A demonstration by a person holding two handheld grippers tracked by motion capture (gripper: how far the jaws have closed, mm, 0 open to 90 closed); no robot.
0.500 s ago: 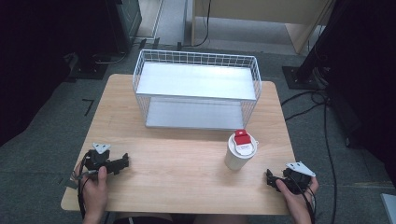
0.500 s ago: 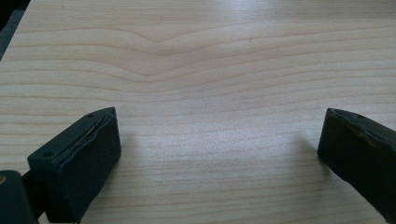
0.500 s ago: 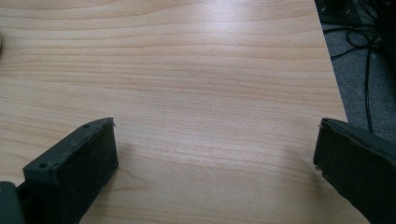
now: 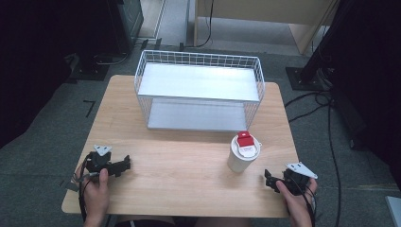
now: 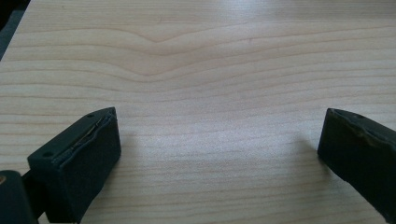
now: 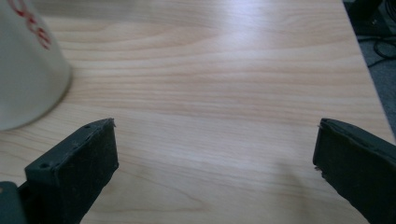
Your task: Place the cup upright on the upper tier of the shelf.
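Item: white paper cup [image 4: 242, 156], lidded, with a red-and-white label on the lid [image 4: 247, 143]. It stands upright on the wooden counter [image 4: 189, 161], just in front of the wire rack's right front corner. Contents cannot be told, since the lid covers the mouth. In the right gripper view the cup wall [image 6: 28, 65], with red print, sits at the upper left, ahead of the jaws and apart from them.

Item: white wire rack [image 4: 198, 90], two-tiered, at the far middle of the counter. Both shelves are bare. Its open front faces the person, which suggests it is meant to receive the cup.

Item: right tongs [image 4: 269, 179], held low to the near right of the cup, jaws spread wide and holding nothing. They point toward the cup, likely readied for a grasp.

Item: left tongs [image 4: 124, 164], well left of the cup, jaws likewise spread wide with bare counter [image 5: 210, 93] between them. They appear parked out of the way, leaving the work to the other hand.
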